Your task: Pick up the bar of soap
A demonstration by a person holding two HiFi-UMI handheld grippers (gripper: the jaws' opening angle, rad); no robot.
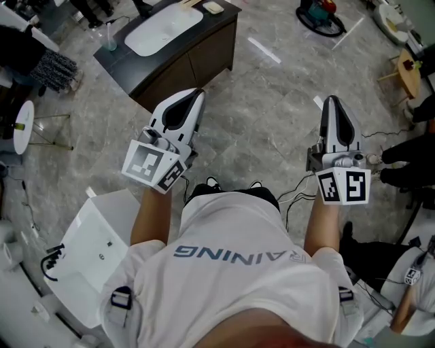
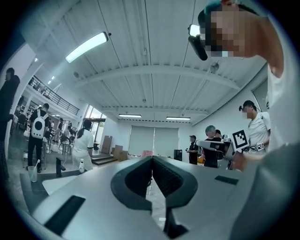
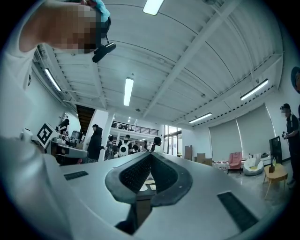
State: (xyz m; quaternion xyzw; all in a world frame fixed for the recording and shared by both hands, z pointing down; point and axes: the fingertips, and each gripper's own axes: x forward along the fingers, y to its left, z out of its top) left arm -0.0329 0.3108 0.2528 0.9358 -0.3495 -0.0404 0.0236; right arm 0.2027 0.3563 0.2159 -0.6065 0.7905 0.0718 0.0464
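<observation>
Barely legible: pale slab [image 1: 213, 7], twelve o'clock, on glossy dark surface [image 1: 212, 34].
Left tool [image 1: 197, 94], right tool [image 1: 331, 100] closed, empty.

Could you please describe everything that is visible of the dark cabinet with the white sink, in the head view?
The cabinet stands on the grey, stone-like floor at the top of the head view, turned at an angle. Its top is a dark, smooth slab. Its front looks like brown wood and has two doors. A white oblong sink is set into the top and looks empty. A clear cup stands near the left corner, and a pale bar, perhaps the soap, lies near the far right corner.
</observation>
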